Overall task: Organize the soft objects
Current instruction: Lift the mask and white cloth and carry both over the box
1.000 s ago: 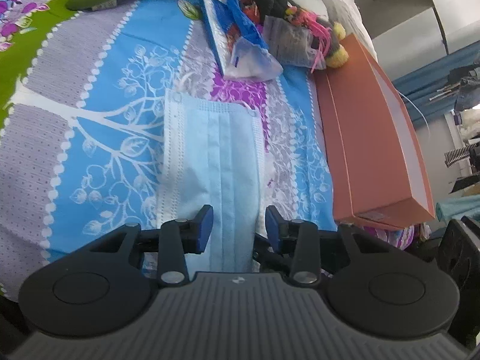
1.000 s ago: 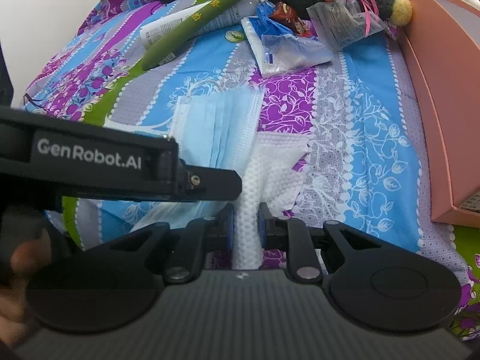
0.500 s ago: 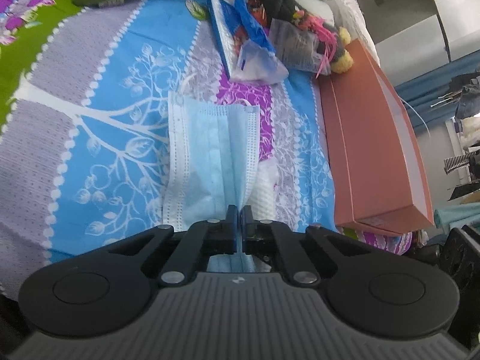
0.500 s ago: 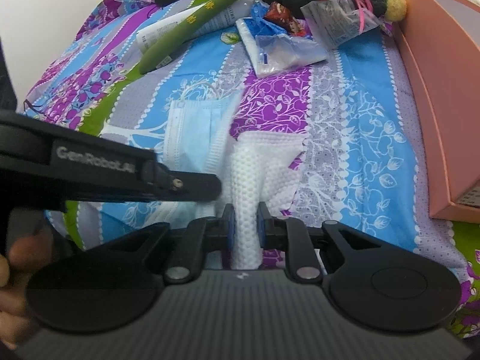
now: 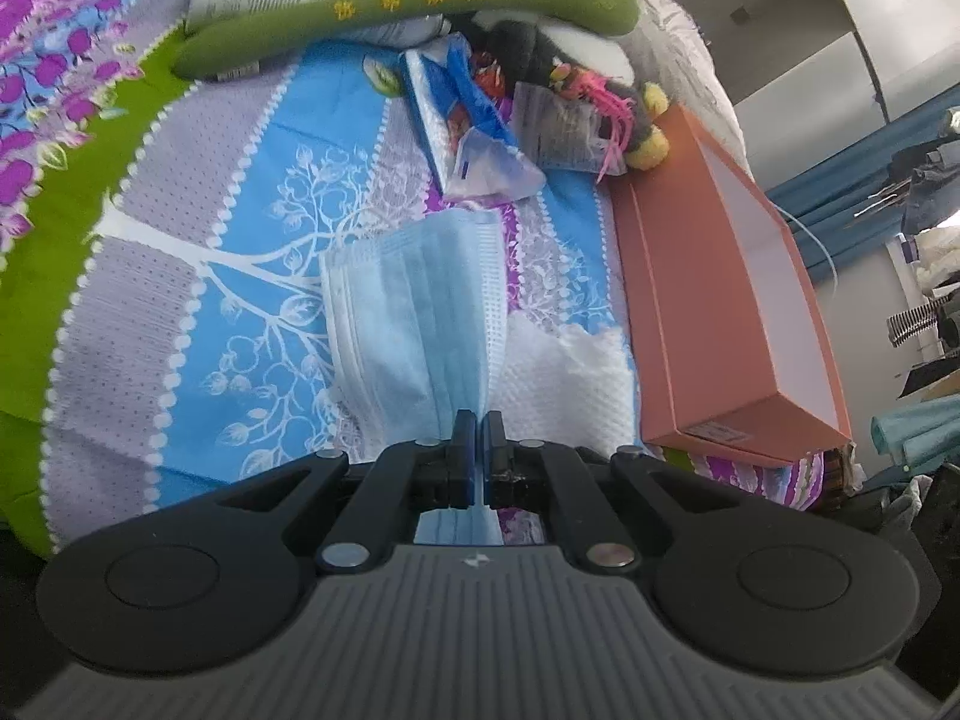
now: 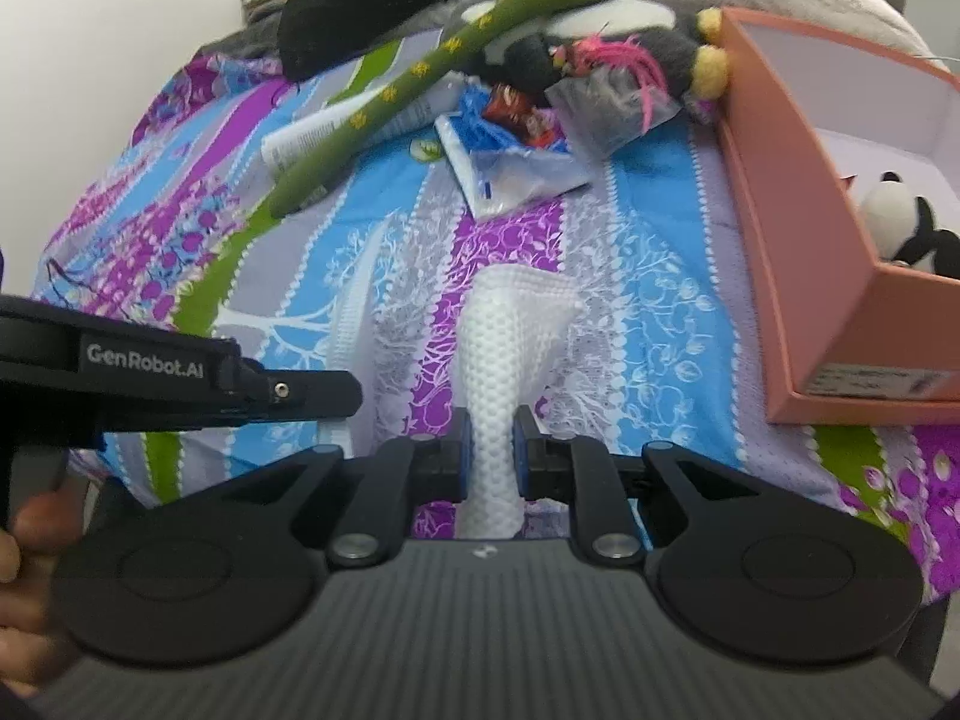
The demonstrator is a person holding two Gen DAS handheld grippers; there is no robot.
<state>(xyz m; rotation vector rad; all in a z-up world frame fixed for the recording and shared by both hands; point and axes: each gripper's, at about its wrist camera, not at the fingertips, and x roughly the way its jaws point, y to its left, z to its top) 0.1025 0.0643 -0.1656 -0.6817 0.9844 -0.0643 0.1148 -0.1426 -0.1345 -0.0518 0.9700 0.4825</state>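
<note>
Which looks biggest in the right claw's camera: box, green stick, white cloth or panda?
1. Box, though its right side runs out of view.
2. Green stick.
3. White cloth, close to the camera, so it may look oversized.
4. Panda, partly hidden.

My pale blue pleated face mask (image 5: 414,312) beside my white dimpled cloth (image 6: 504,348), on the purple-blue floral bedsheet (image 5: 252,192)

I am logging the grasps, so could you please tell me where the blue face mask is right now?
In the left wrist view the blue face mask hangs pinched in the left gripper, just left of the white textured cloth.
</note>
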